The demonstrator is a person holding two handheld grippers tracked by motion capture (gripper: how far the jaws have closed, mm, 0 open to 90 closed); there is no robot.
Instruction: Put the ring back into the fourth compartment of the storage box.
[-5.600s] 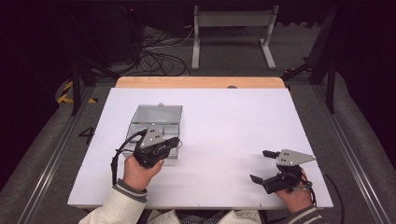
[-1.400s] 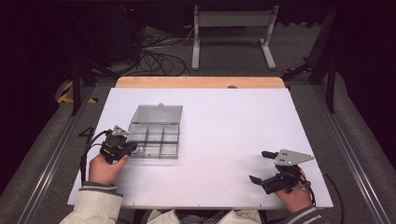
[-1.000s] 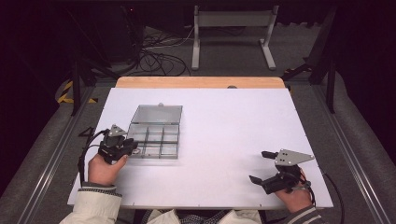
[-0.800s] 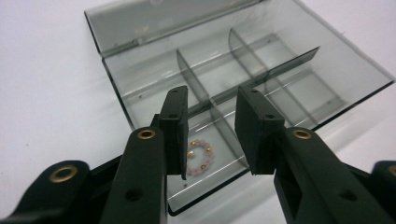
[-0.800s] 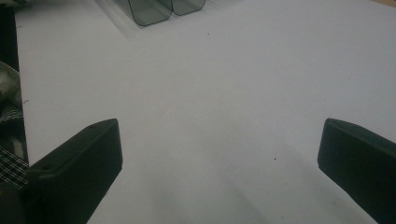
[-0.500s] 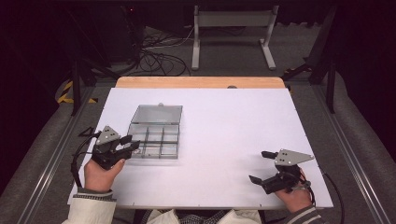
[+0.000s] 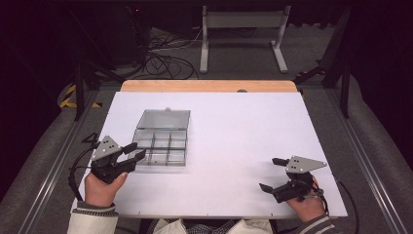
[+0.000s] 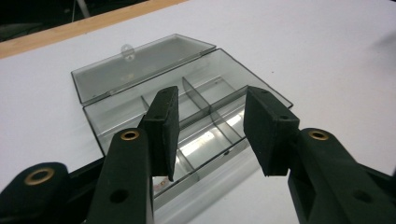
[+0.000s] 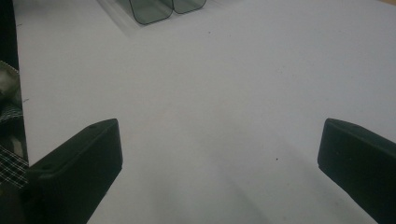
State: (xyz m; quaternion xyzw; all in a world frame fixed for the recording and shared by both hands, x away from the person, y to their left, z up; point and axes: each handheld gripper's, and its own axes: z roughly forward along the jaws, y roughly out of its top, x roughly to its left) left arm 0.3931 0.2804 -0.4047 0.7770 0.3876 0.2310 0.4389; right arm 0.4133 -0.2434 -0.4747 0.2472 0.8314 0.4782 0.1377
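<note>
White table with a wooden far edge, grey floor and cables behind. Clear compartment box, lid open, at left. Left gripper just beside it, half open, just been opening, empty. Right gripper wide open, empty.

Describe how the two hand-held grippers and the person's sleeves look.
Both the left gripper and the right gripper are black, two-jawed, with flat rectangular pads, brass-coloured rivets, a grey three-cornered top plate and a trailing black cable. Sleeves are cream with dark striped cuffs.
</note>
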